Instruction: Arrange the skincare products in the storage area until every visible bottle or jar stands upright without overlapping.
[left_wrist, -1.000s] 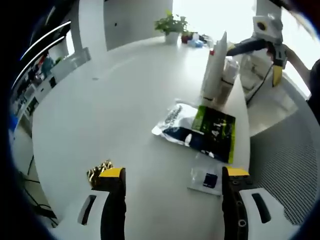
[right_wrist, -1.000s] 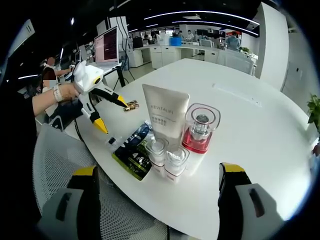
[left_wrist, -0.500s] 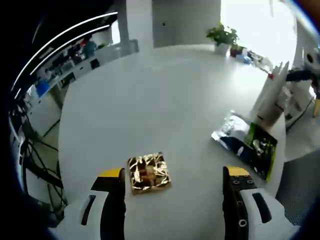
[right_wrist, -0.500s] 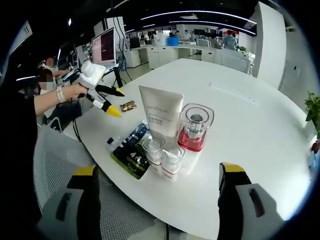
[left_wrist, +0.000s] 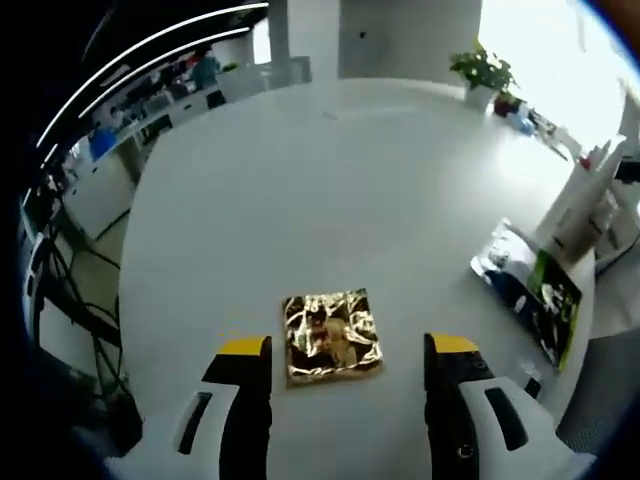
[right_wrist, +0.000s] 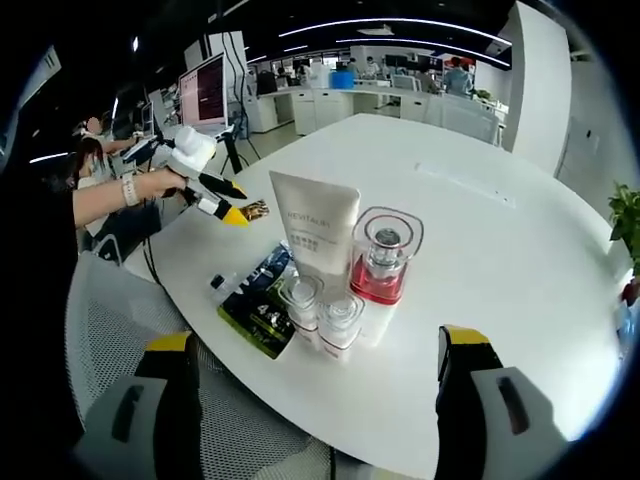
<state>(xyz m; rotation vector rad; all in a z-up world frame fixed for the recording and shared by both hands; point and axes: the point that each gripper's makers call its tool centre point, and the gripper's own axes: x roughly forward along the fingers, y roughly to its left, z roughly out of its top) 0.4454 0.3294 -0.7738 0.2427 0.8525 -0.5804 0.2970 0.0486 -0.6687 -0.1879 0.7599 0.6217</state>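
Observation:
A crumpled gold foil packet (left_wrist: 332, 337) lies flat on the white round table (left_wrist: 300, 180), right between the tips of my open left gripper (left_wrist: 347, 345). In the right gripper view a hand holds that left gripper (right_wrist: 238, 203) over the gold packet (right_wrist: 253, 210). A white tube (right_wrist: 315, 232), a red-based bottle with a clear cap (right_wrist: 385, 255) and two small clear-capped jars (right_wrist: 298, 298) (right_wrist: 340, 315) stand upright in a tight cluster. My right gripper (right_wrist: 318, 340) hangs open in front of them, holding nothing.
A green-black sachet (right_wrist: 258, 305) and a small vial (right_wrist: 218, 282) lie flat near the table edge beside the cluster. The sachets (left_wrist: 530, 285) and tube (left_wrist: 580, 200) sit at the right. A potted plant (left_wrist: 485, 72) stands far back. A mesh chair (right_wrist: 120, 320) is below the edge.
The left gripper has swung from the sachets to the gold packet, and the packet now lies between its tips. The right gripper has stayed nearly still.

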